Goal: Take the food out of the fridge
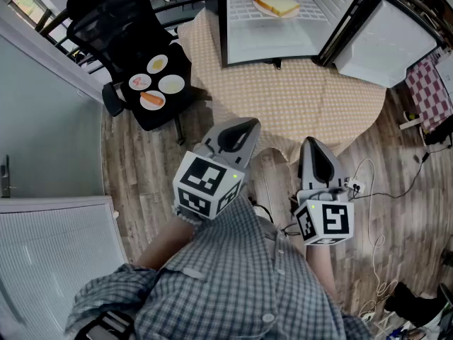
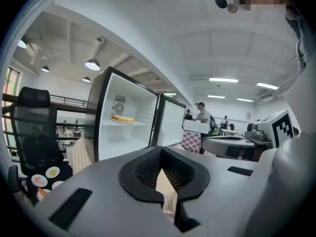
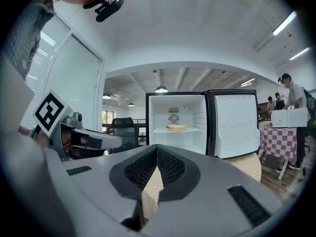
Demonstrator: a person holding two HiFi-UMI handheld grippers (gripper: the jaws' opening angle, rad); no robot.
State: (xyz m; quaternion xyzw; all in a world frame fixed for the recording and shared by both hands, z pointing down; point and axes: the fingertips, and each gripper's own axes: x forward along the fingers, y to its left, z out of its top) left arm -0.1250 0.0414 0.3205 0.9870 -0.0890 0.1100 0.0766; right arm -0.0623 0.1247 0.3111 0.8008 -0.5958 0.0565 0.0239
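1. Held low in front of the white open-doored fridge, the grey left gripper and the grey right gripper each have jaws pressed together, with nothing between them.
2. A pale yellow slab of cake lies on the fridge's white wire shelf, well apart from both grippers.
3. A beige checked tablecloth spreads in front of the fridge.
4. Left of the fridge, a black office chair carries four small white plates of food.

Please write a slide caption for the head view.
Before the open fridge with food on its shelf, the left tool and right tool are shut.
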